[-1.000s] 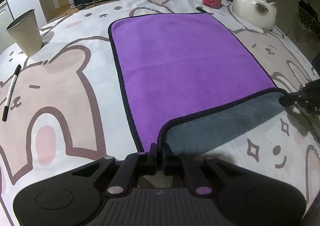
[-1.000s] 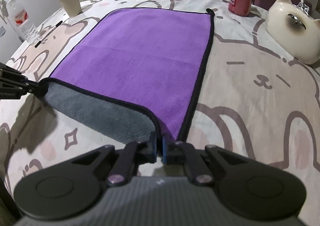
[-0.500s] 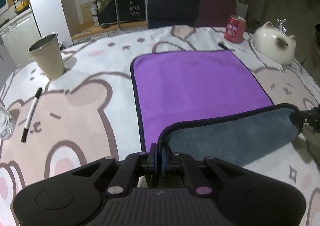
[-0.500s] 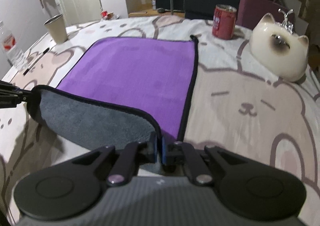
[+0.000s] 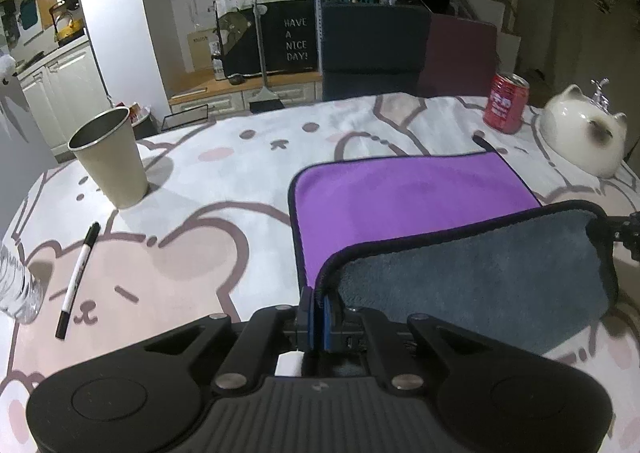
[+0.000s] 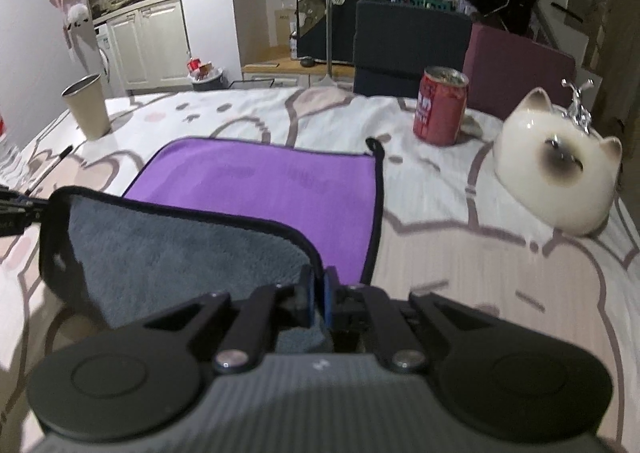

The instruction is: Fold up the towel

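Both near corners of the towel (image 5: 404, 197) had risen higher since the earlier frames, so that more of its grey underside faced the cameras and less of the purple top side showed beyond it. The left gripper (image 5: 318, 309) was closed tight on the towel's near left corner, the black piping running up out of its narrow gap. The right gripper (image 6: 318, 293) was likewise clamped on the near right corner, with grey pile bunched just below its fingers. Between the two, the lifted edge sagged a little and curled toward the far side, while the far half of the towel lay flat on the table (image 5: 224, 157), which was covered by a cloth printed with pink and brown bears. A small black hanging loop (image 6: 375, 145) stuck out from the towel's far right corner.

From the left wrist view, the right gripper's tip was seen at the right frame edge, touching the raised corner. Well to the left of the towel stood a beige metal cup (image 5: 108, 161), and nearer lay a black-capped marker pen (image 5: 78, 279). A clear plastic bottle (image 5: 18, 285) showed partly at the left edge. Beyond the towel's far right corner stood a red can (image 6: 440, 109), and to its right sat a white cat-shaped ceramic dish (image 6: 556, 181), apart from the towel.
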`<state>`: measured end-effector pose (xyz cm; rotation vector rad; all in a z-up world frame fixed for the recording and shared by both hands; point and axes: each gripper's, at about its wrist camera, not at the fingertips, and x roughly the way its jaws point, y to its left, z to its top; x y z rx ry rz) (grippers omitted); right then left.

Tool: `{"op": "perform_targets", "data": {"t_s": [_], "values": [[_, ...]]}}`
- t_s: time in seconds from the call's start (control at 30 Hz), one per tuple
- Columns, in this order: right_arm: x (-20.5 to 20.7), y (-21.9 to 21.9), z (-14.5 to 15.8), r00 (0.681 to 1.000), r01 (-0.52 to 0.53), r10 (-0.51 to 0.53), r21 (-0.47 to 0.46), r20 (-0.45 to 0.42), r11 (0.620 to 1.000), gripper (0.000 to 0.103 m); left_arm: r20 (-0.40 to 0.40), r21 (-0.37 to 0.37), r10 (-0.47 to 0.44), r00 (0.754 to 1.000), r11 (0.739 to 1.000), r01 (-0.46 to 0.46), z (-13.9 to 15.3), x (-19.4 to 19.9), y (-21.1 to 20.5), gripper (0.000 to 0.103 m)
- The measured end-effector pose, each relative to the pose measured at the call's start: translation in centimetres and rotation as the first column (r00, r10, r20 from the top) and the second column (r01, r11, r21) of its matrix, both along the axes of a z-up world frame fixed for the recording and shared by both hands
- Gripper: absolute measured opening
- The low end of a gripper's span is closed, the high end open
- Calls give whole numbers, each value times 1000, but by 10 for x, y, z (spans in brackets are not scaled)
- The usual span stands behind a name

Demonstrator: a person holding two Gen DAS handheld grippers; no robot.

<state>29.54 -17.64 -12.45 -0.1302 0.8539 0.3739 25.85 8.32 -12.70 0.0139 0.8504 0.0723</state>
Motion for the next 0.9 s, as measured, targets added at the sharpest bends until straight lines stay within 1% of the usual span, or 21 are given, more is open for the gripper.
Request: {"op": "perform_targets", "data": {"t_s": [0.23, 0.53, 0.77, 0.9], "values": [[28, 12, 0, 999, 19, -19, -13, 35, 1000, 5, 24, -11, 30, 999, 1000, -29, 2, 26, 5, 5], [58, 22, -5, 996, 58, -54, -58, 67, 997, 5, 52, -13, 52, 997, 999, -51, 4, 66, 4, 5], [84, 28, -3, 993, 74, -67, -75, 94, 994, 5, 52, 13, 64, 997, 998, -65, 5, 98, 4, 5], [100, 32, -2, 992, 77, -66, -91, 111, 993, 5, 64, 8, 83, 995, 996, -83, 8, 112, 5, 5]]}}
